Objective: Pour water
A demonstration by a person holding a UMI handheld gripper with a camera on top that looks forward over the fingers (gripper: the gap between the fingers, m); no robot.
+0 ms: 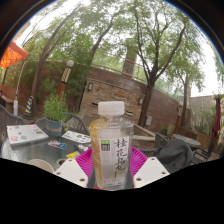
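Standing upright between the fingers, a clear plastic bottle fills the middle of the view, its white cap at twelve o'clock of its body. Pale yellowish liquid fills it nearly to the shoulder, and a label with green characters wraps the lower part. The two white fingers sit at seven and five o'clock of the bottle's base, and the magenta pads on their inner faces lie right against the bottle's sides with no gap showing, so the fingers look closed on it and hold it.

At nine o'clock of the bottle, a round glass table carries flat printed papers or packs; a second such piece lies nearer the bottle. A small green and white thing sits near the left finger, too small to name. At three o'clock of the bottle, a dark chair back stands beside the right finger.

Beyond the bottle, a brick wall runs across the yard, with tall trees rising at twelve and one o'clock. An orange canopy edge shows at ten o'clock, and potted green plants stand beyond the table.
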